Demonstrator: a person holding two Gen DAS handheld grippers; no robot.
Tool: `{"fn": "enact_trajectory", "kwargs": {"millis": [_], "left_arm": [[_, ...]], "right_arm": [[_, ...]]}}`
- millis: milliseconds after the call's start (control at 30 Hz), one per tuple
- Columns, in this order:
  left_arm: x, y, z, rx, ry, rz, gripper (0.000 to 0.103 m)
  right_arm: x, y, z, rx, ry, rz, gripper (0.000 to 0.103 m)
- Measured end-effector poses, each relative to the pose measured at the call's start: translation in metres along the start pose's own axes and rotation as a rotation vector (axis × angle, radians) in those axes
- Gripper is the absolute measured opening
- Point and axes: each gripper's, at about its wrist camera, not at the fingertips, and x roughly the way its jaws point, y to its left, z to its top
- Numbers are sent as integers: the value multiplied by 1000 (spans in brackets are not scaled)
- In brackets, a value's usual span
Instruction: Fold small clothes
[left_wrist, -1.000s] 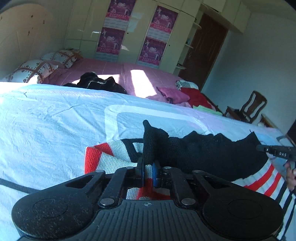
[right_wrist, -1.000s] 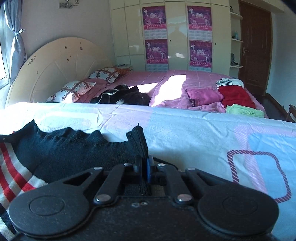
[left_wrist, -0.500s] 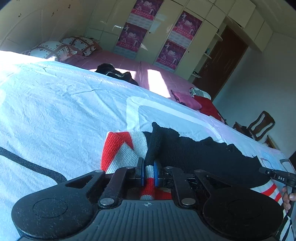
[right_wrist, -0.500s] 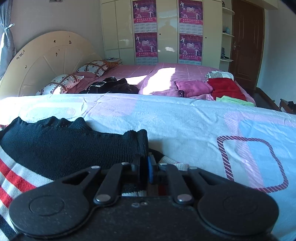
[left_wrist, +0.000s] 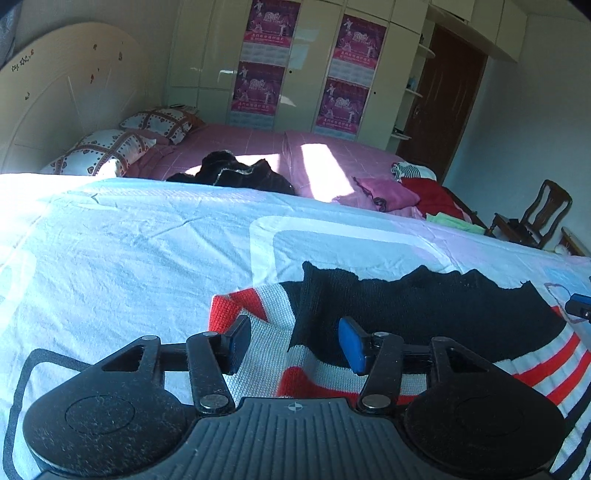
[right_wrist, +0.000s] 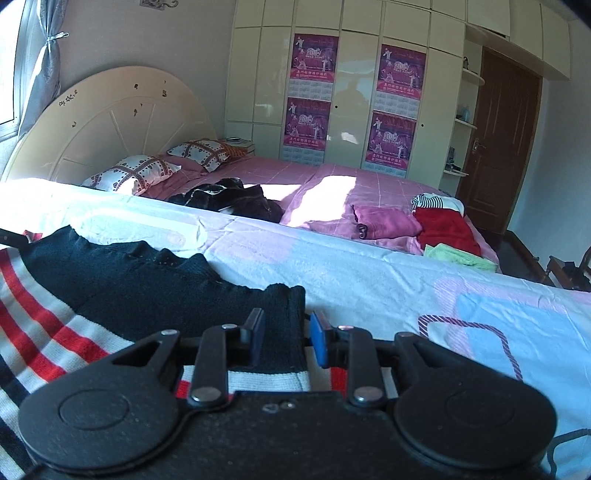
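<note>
A knitted sweater (left_wrist: 424, 310), black on top with red, white and dark stripes below, lies folded on the pale blue and pink sheet (left_wrist: 129, 251). My left gripper (left_wrist: 295, 343) hovers low over its left end. Its jaws are opening, and the black folded edge lies loose between the blue pads (left_wrist: 351, 345) without being pressed. My right gripper (right_wrist: 287, 336) is at the sweater (right_wrist: 129, 280) right end. Its jaws are opening too, with the black corner between them and a gap at the right pad. The right gripper's tip (left_wrist: 578, 312) shows at the left view's right edge.
Behind the sheet's far edge is a pink bed (right_wrist: 295, 173) with a black garment (right_wrist: 229, 199), pink (right_wrist: 384, 221), red (right_wrist: 443, 225) and green (right_wrist: 458, 256) clothes, and two pillows (right_wrist: 136, 175). A wardrobe and brown door stand beyond. A wooden chair (left_wrist: 535, 218) is at right.
Both grippers were shut on the sweater's raised black edge. Both have spread their jaws, and the edge has dropped flat onto the striped part.
</note>
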Motion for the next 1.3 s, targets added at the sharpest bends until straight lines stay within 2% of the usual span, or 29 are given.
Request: {"fn": "enact_trajectory", "kwargs": {"millis": [67,167,333,367,433,500,567,667,700,767,800,933,1033,1133,1200,1300], "left_arm": [[-7,-6,6,16,-36,1,53],[-8,-30,17,61,-64,-55,53],[28,-93,16,145,11,-188,55],[36,-102,14,148,24,-206,61],[54,-118,8,151,65,-228,64],[68,-127,2,181,107,-210,64],[66,-121,0,184,97,-189,64],[55,-100,0,217,82,-95,64],[51,-89,-2,217,83,-89,64],[42,-69,-3,200,76,-104,63],[41,-65,-1,198,76,-107,63],[30,-85,3,221,60,-58,64],[2,-107,-2,214,6,-142,64],[-12,-135,-21,234,25,-207,64],[-16,-149,-33,248,42,-222,64],[-17,-154,-50,238,73,-193,64]], "right_arm": [[2,5,3,2,-4,15,26],[10,16,11,-7,1,52,26],[42,53,24,-41,48,120,25],[50,60,26,-46,58,135,25],[61,71,28,-70,83,167,25],[71,82,24,-140,123,185,25],[73,81,18,-189,132,146,25],[70,46,12,-154,144,32,26],[68,30,7,-136,154,-4,27],[61,2,-1,-106,154,-20,25],[59,-5,-4,-109,162,-44,33],[39,-11,-1,-51,135,-25,29],[5,8,3,-51,63,25,27],[-11,41,-3,-72,58,119,26],[-13,67,-9,-101,71,171,24],[-11,92,-20,-134,95,205,25]]}}
